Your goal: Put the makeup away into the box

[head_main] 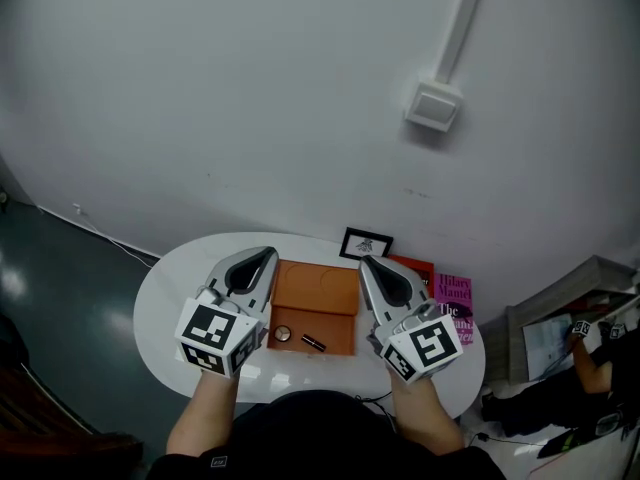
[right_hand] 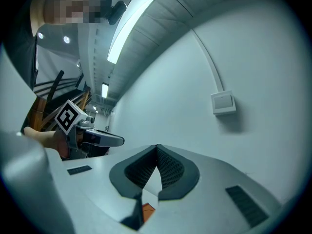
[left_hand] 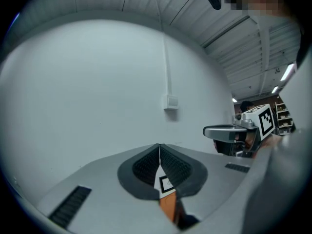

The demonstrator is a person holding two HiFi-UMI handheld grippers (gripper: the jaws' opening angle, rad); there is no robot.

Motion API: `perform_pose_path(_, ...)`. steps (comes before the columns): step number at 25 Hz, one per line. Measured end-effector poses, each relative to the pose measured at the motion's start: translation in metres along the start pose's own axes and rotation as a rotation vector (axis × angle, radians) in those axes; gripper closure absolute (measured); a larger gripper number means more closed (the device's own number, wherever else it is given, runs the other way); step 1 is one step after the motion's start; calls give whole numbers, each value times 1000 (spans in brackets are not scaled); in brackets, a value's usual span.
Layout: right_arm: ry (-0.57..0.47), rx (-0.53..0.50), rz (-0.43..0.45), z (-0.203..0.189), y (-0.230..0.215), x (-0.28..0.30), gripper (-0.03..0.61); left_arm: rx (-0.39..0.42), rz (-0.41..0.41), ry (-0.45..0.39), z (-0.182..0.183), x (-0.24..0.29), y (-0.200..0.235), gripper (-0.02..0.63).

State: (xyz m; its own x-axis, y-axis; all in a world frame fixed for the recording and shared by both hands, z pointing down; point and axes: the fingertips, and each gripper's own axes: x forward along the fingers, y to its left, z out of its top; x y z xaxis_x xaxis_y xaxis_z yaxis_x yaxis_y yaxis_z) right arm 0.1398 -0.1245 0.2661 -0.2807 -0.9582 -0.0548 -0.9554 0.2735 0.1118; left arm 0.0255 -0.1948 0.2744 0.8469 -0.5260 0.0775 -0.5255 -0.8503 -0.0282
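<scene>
An open orange box (head_main: 316,290) lies in the middle of a white oval table (head_main: 165,303). On its near half rest a small round compact (head_main: 283,334) and a dark lipstick tube (head_main: 313,343). My left gripper (head_main: 267,257) hovers over the box's left edge, shut and holding nothing; in its own view the pads (left_hand: 146,165) meet at the tip. My right gripper (head_main: 367,263) hovers over the box's right edge, also shut and holding nothing, with its pads (right_hand: 168,167) touching. Both point level toward the wall. Each gripper shows in the other's view, the right gripper (left_hand: 223,131) and the left gripper (right_hand: 108,140).
A small black-framed picture (head_main: 366,243) stands at the table's far edge behind the box. A red book (head_main: 414,268) and a pink book (head_main: 453,298) lie at the right of the table. A white wall with a switch box (head_main: 434,106) rises behind.
</scene>
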Motion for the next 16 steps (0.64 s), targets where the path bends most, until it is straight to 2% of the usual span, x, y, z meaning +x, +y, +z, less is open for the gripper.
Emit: perform_pose_path(16,-21,-3,-7,7,3,-12,545,-6,-1,-2,0,-4,-12,600)
